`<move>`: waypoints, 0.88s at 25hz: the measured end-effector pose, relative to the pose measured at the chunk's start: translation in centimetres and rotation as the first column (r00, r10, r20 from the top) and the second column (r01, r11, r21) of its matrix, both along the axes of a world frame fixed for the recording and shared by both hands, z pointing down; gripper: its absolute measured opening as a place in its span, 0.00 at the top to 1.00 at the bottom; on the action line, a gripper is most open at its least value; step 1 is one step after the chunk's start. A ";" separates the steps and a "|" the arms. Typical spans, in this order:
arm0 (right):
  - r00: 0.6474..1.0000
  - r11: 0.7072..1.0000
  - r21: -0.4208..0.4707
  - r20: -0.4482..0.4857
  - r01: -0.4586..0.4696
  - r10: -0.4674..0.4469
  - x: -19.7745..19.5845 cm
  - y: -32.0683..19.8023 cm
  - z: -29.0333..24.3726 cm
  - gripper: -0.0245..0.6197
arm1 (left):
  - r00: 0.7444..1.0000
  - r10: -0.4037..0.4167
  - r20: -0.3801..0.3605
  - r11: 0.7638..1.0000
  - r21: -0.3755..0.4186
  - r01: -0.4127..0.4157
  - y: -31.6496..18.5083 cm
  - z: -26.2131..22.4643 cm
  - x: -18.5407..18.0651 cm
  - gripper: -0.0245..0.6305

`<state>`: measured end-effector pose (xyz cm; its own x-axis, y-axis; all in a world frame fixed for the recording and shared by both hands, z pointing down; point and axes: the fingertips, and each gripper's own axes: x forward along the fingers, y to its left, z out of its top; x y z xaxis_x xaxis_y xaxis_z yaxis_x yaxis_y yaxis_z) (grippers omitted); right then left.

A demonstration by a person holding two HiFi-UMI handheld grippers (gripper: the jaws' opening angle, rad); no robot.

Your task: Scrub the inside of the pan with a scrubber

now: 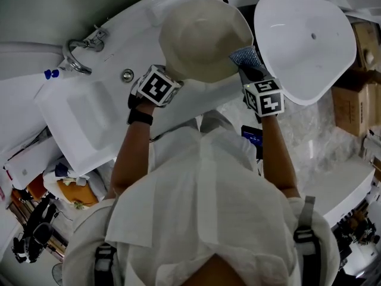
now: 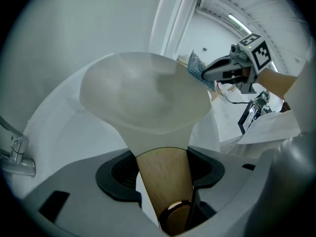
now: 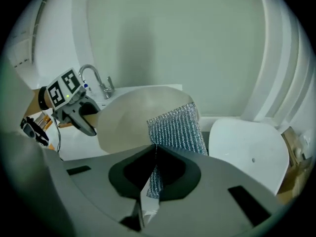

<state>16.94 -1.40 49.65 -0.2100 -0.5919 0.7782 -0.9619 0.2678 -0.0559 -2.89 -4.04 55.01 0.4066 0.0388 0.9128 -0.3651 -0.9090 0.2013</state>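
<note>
The left gripper (image 2: 164, 174) is clamped on the wooden handle (image 2: 162, 196) of the pan (image 1: 202, 40). The pan's long axis runs straight out along the jaws, with the bowl at the far end. The right gripper (image 3: 154, 169) pinches a mesh scrubber (image 3: 175, 130), which stands up beyond its jaws at the pan's rim.

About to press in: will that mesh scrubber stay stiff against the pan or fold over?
The scrubber stands up unsupported above the right gripper, so it has some body. As a thin mesh sheet, it will likely bend when pressed. Its ribbed weave probably grips rather than slides.
</note>
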 end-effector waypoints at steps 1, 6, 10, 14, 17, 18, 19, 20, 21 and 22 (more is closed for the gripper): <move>1.000 1.000 0.008 0.000 -0.021 0.021 1.0 -0.6 0.0 0.94 | 1.000 -0.001 0.001 1.000 -0.001 0.001 0.0 0.0 0.0 0.54; 0.998 0.998 0.028 -0.010 -0.064 0.065 4.5 -3.8 -0.1 0.94 | 1.000 0.003 -0.008 1.000 -0.014 -0.003 0.4 -0.1 0.4 0.54; 0.998 0.999 0.004 -0.044 -0.034 0.034 6.5 -7.2 -0.1 0.93 | 1.000 0.003 -0.006 1.000 -0.015 -0.003 0.2 0.0 0.3 0.54; 0.992 0.999 -0.043 -0.119 0.026 -0.031 7.8 -10.3 0.0 0.93 | 1.000 0.003 -0.001 1.000 -0.013 -0.003 0.2 0.2 0.5 0.54; 0.986 0.996 -0.067 -0.151 0.061 -0.071 8.0 -12.7 0.1 0.93 | 1.000 0.005 -0.001 1.000 -0.020 -0.005 0.4 0.2 0.6 0.55; 0.984 0.995 -0.074 -0.160 0.072 -0.083 7.9 -13.5 0.1 0.93 | 1.000 0.006 -0.002 1.000 -0.021 -0.006 0.4 0.2 0.6 0.55; 0.981 0.993 -0.081 -0.170 0.083 -0.096 7.8 -14.4 0.1 0.94 | 1.000 0.007 -0.004 1.000 -0.020 -0.007 0.4 0.1 0.7 0.55; 0.978 0.992 -0.086 -0.180 0.093 -0.108 7.6 -15.3 0.1 0.93 | 1.000 0.008 -0.006 1.000 -0.019 -0.008 0.4 0.1 0.7 0.55; 0.975 0.991 -0.091 -0.190 0.101 -0.117 7.4 -16.2 0.1 0.93 | 1.000 0.009 -0.007 1.000 -0.019 -0.009 0.4 0.1 0.8 0.55; 0.972 0.990 -0.095 -0.200 0.109 -0.126 7.2 -17.2 0.0 0.93 | 1.000 0.010 -0.007 1.000 -0.018 -0.010 0.4 0.1 0.8 0.55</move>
